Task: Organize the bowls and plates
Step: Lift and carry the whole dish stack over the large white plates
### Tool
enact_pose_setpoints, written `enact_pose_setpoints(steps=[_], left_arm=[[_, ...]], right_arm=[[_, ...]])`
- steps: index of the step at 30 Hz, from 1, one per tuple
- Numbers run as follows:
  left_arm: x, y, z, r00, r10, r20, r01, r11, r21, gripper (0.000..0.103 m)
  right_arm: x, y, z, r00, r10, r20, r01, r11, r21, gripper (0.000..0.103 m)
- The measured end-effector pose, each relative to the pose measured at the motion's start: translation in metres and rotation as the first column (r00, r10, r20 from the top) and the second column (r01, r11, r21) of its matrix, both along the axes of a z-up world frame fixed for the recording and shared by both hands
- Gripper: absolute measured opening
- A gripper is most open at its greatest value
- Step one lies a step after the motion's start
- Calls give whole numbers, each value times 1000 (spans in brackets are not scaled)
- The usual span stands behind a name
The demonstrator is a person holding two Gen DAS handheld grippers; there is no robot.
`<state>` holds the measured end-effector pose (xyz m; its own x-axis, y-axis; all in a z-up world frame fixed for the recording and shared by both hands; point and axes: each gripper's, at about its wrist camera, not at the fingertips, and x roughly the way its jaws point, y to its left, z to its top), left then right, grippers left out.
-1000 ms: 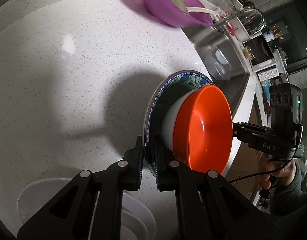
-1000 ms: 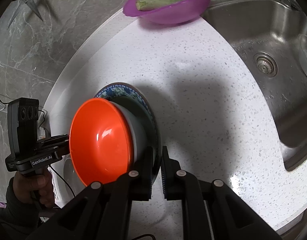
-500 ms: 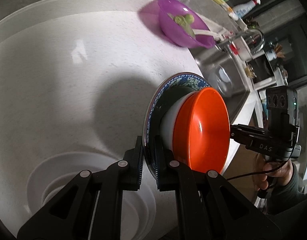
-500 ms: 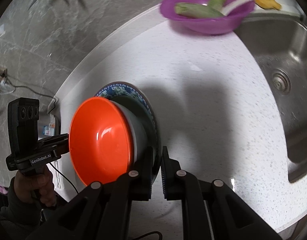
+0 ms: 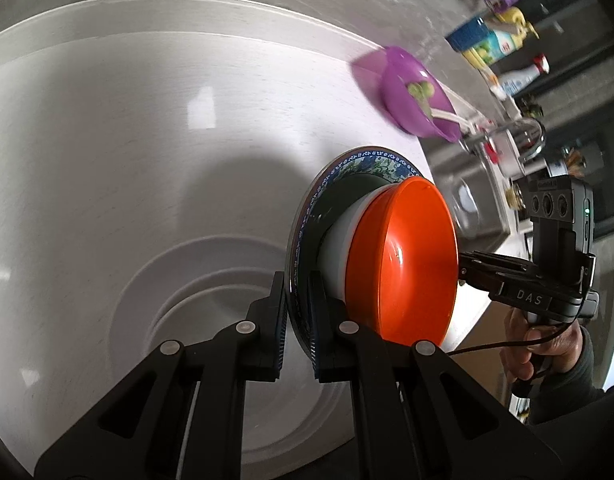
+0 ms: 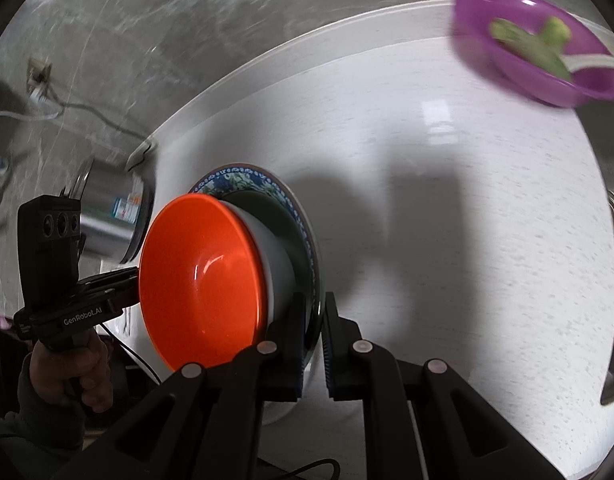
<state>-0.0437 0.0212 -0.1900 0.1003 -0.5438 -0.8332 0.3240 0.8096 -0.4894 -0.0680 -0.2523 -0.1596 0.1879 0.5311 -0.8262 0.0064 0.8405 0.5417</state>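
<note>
A blue-patterned plate (image 5: 363,164) (image 6: 247,178) carries an orange bowl (image 5: 403,264) (image 6: 203,280) with a white outside, and both are held in the air above the white counter. My left gripper (image 5: 298,320) is shut on the plate's near rim in the left wrist view. My right gripper (image 6: 315,332) is shut on the opposite rim. Each view shows the other gripper behind the bowl: the right gripper (image 5: 467,272) and the left gripper (image 6: 127,280), each in a person's hand. A stack of white dishes (image 5: 211,280) lies on the counter below the plate.
A purple bowl (image 5: 411,96) (image 6: 527,40) with green vegetable pieces stands at the counter's back, near the steel sink (image 5: 467,208). Bottles (image 5: 491,44) stand behind the sink. A steel pot (image 6: 107,216) sits past the counter's left end. The marble wall (image 6: 187,40) runs behind the counter.
Both grippers have carried the plate and bowl up and leftward along the counter, away from the sink and purple bowl. The white dish stack now lies beneath the plate. Both grips are unchanged.
</note>
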Motion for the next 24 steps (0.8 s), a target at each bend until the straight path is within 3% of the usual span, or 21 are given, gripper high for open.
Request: enact_pose_setpoints(steps=[13, 24], left_arm=[[-49, 106, 10, 993, 121, -13, -121, 993, 7, 6], [-94, 169, -15, 985, 159, -73, -158, 987, 11, 6]], right_arm=[[5, 65, 4, 990, 138, -5, -138, 990, 30, 12], [-7, 92, -1, 981, 194, -22, -193, 981, 17, 10]])
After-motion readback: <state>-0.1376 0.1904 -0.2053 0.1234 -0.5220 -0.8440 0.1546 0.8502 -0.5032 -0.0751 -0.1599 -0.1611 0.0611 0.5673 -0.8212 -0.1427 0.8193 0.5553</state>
